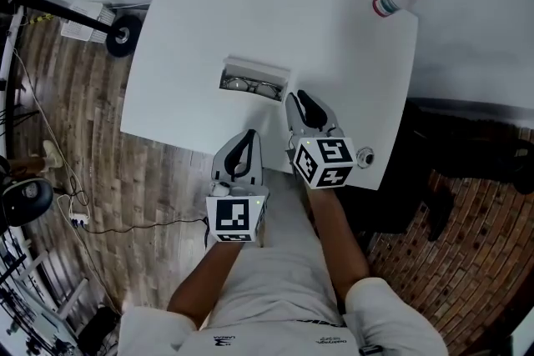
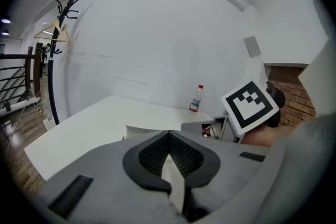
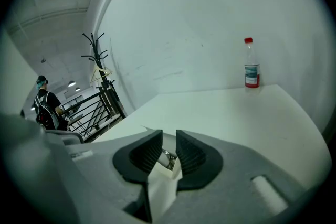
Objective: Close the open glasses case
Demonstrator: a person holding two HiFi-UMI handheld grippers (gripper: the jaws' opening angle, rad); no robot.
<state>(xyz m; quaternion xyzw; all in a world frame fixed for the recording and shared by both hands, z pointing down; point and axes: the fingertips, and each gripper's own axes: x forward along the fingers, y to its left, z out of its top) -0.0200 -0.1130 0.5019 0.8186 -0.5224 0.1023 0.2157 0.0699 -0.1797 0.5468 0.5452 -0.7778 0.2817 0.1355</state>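
Observation:
The open glasses case point(image 1: 254, 80) lies on the white table point(image 1: 334, 54), lid up, with a pair of glasses point(image 1: 250, 86) inside. My right gripper point(image 1: 298, 102) hovers just right of and in front of the case, its jaws a narrow gap apart with nothing between them. Through that gap in the right gripper view point(image 3: 168, 140) the glasses point(image 3: 168, 157) show. My left gripper point(image 1: 249, 137) is over the table's near edge, short of the case, with its jaws together and empty. In the left gripper view point(image 2: 169, 135) the case point(image 2: 137, 131) lies just beyond the pads.
A clear bottle with a red cap point(image 1: 398, 0) stands at the table's far right corner, also as the bottle point(image 3: 251, 70) in the right gripper view. Wood floor point(image 1: 92, 137) lies left of the table, brick floor point(image 1: 450, 263) to the right. A coat rack point(image 2: 63, 34) stands at the far left.

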